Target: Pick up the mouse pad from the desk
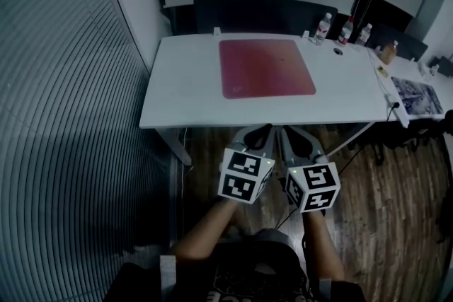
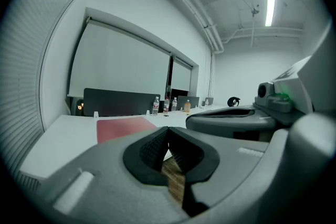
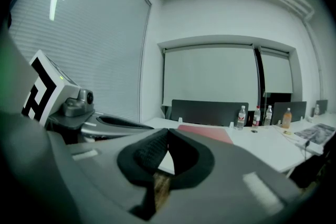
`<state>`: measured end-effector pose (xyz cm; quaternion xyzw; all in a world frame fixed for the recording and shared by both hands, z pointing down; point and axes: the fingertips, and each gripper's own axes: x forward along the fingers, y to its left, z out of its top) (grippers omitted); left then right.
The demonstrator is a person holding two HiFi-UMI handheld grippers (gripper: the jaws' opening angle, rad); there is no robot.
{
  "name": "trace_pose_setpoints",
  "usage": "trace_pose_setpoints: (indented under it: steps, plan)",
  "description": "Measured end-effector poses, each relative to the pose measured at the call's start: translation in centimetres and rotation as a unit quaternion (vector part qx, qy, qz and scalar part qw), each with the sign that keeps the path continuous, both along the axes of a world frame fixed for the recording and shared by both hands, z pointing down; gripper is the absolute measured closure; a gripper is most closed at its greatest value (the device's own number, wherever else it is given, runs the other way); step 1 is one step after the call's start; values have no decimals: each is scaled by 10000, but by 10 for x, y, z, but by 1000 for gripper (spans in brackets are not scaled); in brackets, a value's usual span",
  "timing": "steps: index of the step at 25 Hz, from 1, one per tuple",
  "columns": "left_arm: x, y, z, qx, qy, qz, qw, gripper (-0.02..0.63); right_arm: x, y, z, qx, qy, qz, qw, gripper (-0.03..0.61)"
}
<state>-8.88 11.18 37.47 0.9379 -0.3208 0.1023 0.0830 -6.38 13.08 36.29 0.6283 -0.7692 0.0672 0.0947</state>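
A dark red mouse pad point(image 1: 266, 67) lies flat on the middle of the white desk point(image 1: 184, 95). It also shows as a red strip, the mouse pad point(image 2: 124, 127) in the left gripper view and the mouse pad point(image 3: 206, 132) in the right gripper view. My left gripper point(image 1: 260, 132) and right gripper point(image 1: 291, 134) sit side by side in front of the desk's near edge, short of the pad. Both are shut with nothing between the jaws. The left gripper point(image 2: 168, 131) and the right gripper point(image 3: 168, 132) each point across the desk toward the pad.
Three water bottles point(image 1: 345, 30) and an orange bottle point(image 1: 388, 51) stand at the desk's back right. Papers point(image 1: 419, 94) lie on the adjoining table to the right. A dark panel point(image 1: 265, 14) lines the desk's far edge. Window blinds point(image 1: 64, 102) fill the left side. Wooden floor point(image 1: 386, 216) lies below.
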Motion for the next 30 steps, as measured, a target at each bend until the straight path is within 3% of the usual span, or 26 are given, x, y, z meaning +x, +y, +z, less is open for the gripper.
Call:
trace_pose_setpoints:
  steps: [9, 18, 30]
  plan:
    - [0, -15, 7, -24, -36, -24, 10000, 609, -1, -16, 7, -26, -61, -52, 10000, 577]
    - [18, -63, 20, -22, -126, -176, 9998, 609, 21, -66, 16, 52, -148, -178, 9997, 577]
    - [88, -148, 35, -122, -294, -557, 9979, 609, 93, -152, 34, -37, -325, -572, 9978, 577]
